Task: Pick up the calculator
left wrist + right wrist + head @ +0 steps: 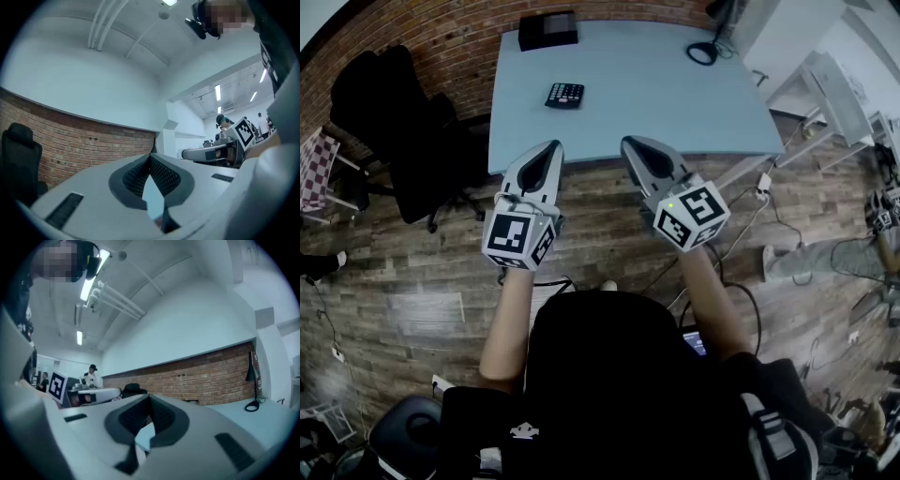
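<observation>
A small dark calculator [565, 95] lies flat on the pale blue table [656, 103], in the left half, well beyond both grippers. My left gripper [551, 147] hovers over the table's near edge, its jaws shut with nothing between them [151, 157]. My right gripper [626, 143] is held beside it at the same edge, also shut and empty [150, 397]. Both point level toward the brick wall. The calculator does not show in either gripper view. Each gripper view catches the other gripper at its side.
A black box [548, 30] sits at the table's far left edge and a black lamp base [703, 53] at the far right. A black office chair [403, 122] stands left of the table. Cables [769, 202] trail across the wooden floor at the right.
</observation>
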The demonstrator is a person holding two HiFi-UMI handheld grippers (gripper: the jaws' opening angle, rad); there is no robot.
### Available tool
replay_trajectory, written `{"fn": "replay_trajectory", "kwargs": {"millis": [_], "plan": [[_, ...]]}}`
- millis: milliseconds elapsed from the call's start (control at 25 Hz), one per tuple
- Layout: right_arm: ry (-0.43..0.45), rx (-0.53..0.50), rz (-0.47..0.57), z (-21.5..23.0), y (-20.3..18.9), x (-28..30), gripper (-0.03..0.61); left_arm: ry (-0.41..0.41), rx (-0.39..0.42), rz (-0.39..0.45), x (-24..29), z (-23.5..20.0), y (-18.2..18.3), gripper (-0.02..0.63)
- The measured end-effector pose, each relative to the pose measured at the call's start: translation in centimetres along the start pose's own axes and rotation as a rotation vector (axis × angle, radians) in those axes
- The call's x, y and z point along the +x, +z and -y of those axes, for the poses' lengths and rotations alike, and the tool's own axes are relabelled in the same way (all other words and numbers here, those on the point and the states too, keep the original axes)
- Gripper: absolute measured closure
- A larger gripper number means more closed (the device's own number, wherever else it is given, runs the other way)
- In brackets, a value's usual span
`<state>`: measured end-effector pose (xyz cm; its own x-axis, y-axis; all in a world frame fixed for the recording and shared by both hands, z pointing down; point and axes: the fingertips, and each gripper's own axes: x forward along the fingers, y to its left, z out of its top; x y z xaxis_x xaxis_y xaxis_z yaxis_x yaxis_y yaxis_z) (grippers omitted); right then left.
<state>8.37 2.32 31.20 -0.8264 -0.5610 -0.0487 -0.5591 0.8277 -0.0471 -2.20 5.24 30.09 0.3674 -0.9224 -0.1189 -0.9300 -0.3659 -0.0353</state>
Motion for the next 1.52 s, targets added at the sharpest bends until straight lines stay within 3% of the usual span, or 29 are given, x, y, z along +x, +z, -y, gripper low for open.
{"fn": "replay_trajectory", "kwargs": {"millis": [680, 920, 1080, 1520], "plan": [[0.06, 0.007, -0.008, 1.9, -0.8, 0.3, 0.575, 0.018, 0.007, -0.019, 2.4, 0.4, -1.1, 0.611], [0.054, 0.004, -0.018, 2.9, -1.2, 2.0, 0.575, 0.012, -0.008, -0.015, 3.8, -1.2, -1.7, 0.611], [0.049, 0.017, -0.015, 3.6, -1.0, 3.9, 0.575, 0.0, 0.024, -0.025, 5.0, -2.5, -1.9, 0.611], [0.027, 0.031, -0.036, 6.1, -2.1, 10.1, 0.575, -0.016, -0.01, -0.047, 8.4, -8.2, -4.1, 0.611]]}}
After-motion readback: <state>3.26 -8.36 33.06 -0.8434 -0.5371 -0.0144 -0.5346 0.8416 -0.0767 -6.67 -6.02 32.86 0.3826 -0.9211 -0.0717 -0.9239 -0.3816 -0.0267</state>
